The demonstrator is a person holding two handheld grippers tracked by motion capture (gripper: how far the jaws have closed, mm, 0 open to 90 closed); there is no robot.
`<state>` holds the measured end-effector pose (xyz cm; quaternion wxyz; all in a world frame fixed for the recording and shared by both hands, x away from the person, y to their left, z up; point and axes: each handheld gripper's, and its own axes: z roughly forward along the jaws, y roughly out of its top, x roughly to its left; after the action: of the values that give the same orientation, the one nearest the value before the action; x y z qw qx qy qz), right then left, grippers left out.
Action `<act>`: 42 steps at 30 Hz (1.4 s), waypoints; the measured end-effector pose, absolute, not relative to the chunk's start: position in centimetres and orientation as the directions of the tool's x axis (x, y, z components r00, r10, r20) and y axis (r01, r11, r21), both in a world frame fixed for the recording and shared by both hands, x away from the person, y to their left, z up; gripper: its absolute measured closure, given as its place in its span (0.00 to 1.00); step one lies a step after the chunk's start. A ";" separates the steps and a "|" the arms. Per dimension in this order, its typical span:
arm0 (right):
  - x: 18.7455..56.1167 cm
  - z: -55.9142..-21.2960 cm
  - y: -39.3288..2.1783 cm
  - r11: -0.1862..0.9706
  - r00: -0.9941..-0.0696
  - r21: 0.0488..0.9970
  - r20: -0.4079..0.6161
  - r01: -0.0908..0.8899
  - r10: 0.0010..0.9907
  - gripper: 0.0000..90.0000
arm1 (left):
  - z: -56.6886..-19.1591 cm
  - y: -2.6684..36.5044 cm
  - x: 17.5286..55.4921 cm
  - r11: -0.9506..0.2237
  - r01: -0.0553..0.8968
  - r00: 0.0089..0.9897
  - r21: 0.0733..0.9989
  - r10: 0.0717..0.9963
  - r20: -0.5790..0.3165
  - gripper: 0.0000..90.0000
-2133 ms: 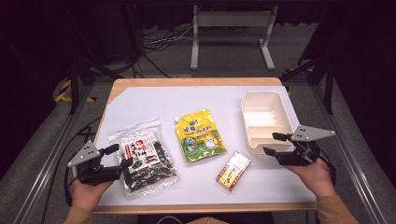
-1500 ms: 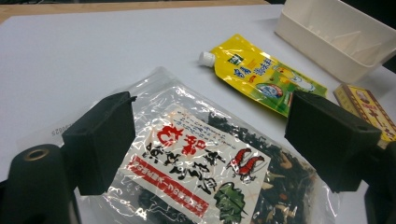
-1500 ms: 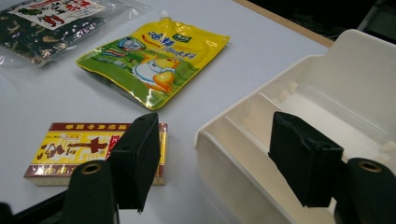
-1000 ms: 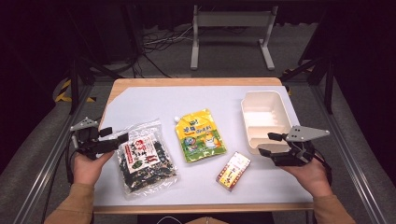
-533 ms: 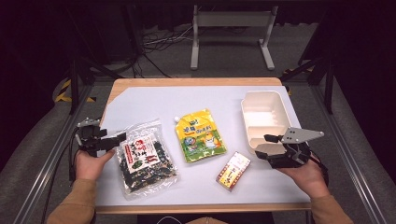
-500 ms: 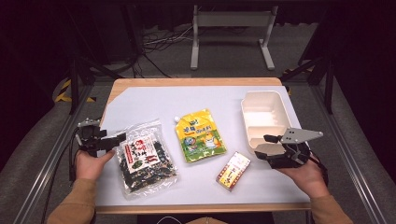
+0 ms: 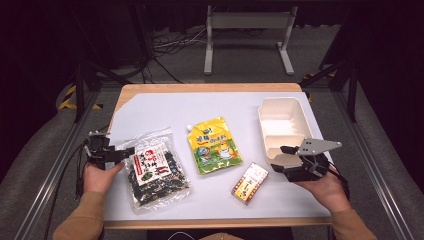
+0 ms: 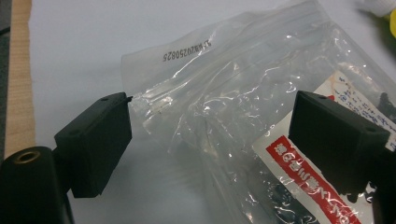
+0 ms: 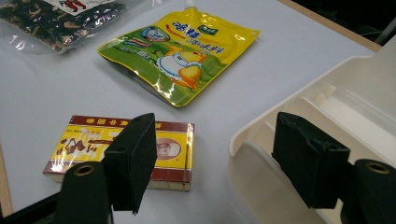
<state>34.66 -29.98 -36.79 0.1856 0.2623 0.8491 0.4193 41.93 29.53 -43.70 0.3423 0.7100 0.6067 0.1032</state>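
A clear bag of dark dried food with a red and white label (image 7: 152,170) lies at the table's front left. My left gripper (image 7: 122,152) is low at its upper left corner. Its jaws have just closed a little, and they stand open with the bag's crinkled clear edge (image 8: 243,93) between them, untouched by the pads (image 8: 212,121). A yellow-green pouch (image 7: 214,145) lies mid-table, and a red and yellow box (image 7: 250,183) sits in front of it. My right gripper (image 7: 281,159) hovers open between that box (image 9: 93,144) and the near corner of a white tray (image 7: 261,120), holding nothing (image 9: 217,140).
The white table top (image 7: 165,107) has a wooden strip along its far edge. The tray's rim (image 9: 261,126) lies close to my right jaw. The pouch (image 9: 182,51) and the bag (image 9: 60,18) lie beyond the box. A metal stand (image 7: 247,30) stands on the floor behind the table.
My left hand moved from the table's front corner up along the bag's left side to its upper corner and sank there. My right gripper drifted slightly left toward the tray's near corner.
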 end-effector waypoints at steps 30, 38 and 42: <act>35.0 -37.6 -29.4 0.543 -0.802 0.792 -0.117 0.280 0.585 0.30 | -44.3 27.8 41.3 -0.076 0.792 0.231 0.606 0.956 -0.181 0.71; 35.0 -37.6 -29.5 0.542 -0.807 0.795 -0.119 0.272 0.579 0.30 | -44.1 27.8 41.0 -0.047 0.776 0.244 0.629 0.942 -0.230 0.90; 34.9 -37.6 -29.5 0.542 -0.805 0.796 -0.120 0.271 0.580 0.30 | -43.7 28.0 40.7 -0.052 0.758 0.258 0.650 0.940 -0.225 1.00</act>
<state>34.85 -29.51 -37.64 0.1888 0.2483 0.8574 0.4094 40.72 27.97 -43.72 0.3466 0.7133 0.5949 0.1311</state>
